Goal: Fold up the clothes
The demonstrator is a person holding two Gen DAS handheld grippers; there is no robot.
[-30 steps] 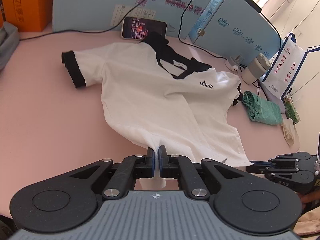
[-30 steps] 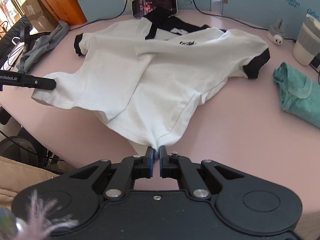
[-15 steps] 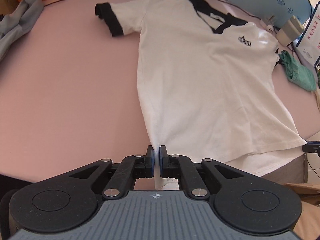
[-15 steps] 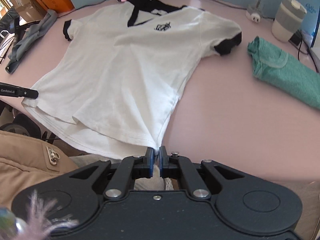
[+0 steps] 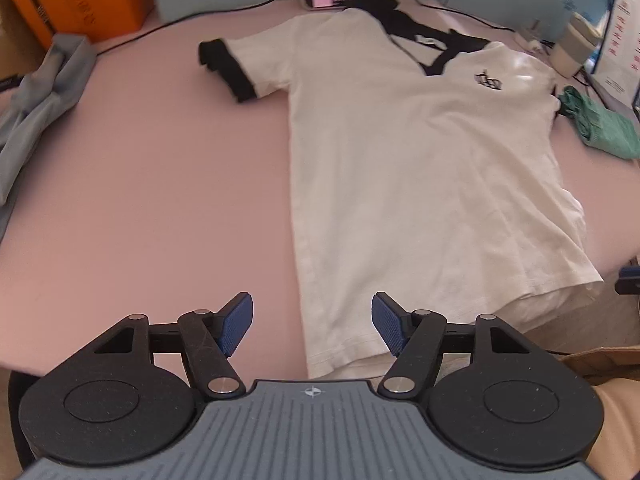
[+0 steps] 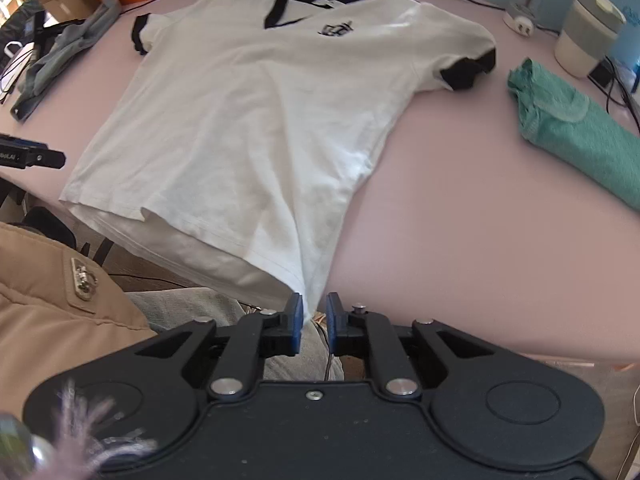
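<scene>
Jaws: left gripper (image 5: 312, 322) wide apart, right gripper (image 6: 311, 316) slightly parted around hem | shirt (image 6: 256, 100) spread flat on counter (image 5: 160, 184), unfolded.

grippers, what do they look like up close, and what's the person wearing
Both the left gripper and right gripper are matte black linkages with silver pivot bolts, round housings and ribbed blue fingertip pads. The left's base is ribbed grey. The person wears tan clothing with a metal clasp.

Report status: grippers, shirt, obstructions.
Left gripper open, empty. Right gripper open around the hem corner. White black-trimmed polo shirt flat, hem overhanging the pink table. Nothing obstructing.
</scene>
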